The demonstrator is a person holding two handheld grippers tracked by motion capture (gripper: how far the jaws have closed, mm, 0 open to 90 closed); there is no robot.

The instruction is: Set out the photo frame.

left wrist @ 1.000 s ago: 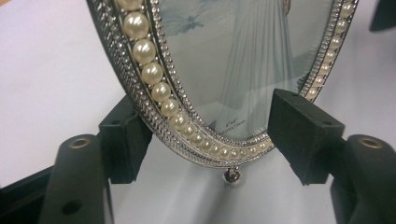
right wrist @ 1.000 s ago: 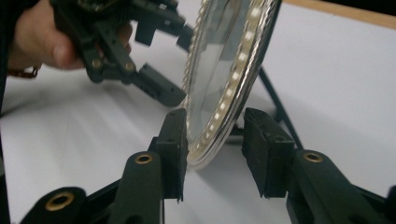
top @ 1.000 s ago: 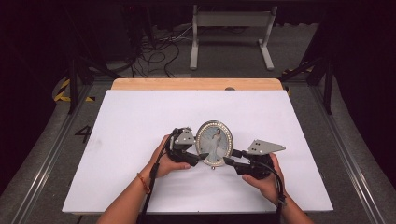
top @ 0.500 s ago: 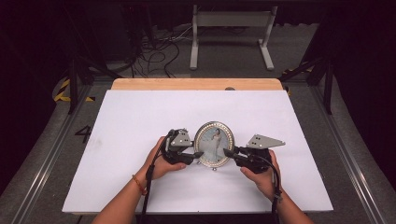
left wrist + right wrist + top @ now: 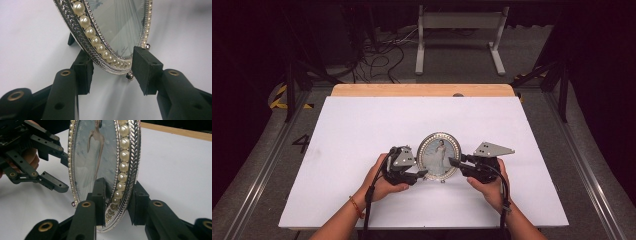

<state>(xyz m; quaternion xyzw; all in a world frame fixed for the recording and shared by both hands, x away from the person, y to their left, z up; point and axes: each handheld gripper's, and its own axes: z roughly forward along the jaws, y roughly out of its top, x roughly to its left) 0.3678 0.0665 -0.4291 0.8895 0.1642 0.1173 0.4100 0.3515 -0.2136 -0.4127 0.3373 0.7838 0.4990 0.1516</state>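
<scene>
Item: oval picture frame (image 5: pixel 439 156), silver rim set with pearl beads, holding a photo of a figure in a white gown; it stands upright on the white tabletop (image 5: pixel 362 130), toward the near middle.
Frame footing: small ball feet (image 5: pixel 129 75) at the lower rim rest on the tabletop; a dark back stand (image 5: pixel 71 40) shows behind the rim in the left gripper view.
Left tongs (image 5: pixel 422 173): at the frame's lower left edge. In the left gripper view one pad (image 5: pixel 83 71) sits against the back of the rim while the other pad (image 5: pixel 145 67) stands just off the front, with a gap showing. Released, not clamping; the jaws have just been opening a little, with the rim between them.
Right tongs (image 5: pixel 453 162): at the frame's lower right edge. In the right gripper view the pads (image 5: pixel 100 195) sit on front and back of the beaded rim. Clenched on the frame; the jaws have just eased slightly wider.
Hands: left hand (image 5: pixel 384 182) and right hand (image 5: pixel 489 187) come in from the near edge.
Open room: wide bare tabletop to left, right and beyond the frame; the wooden strip (image 5: pixel 422 90) at the far edge is well apart.
</scene>
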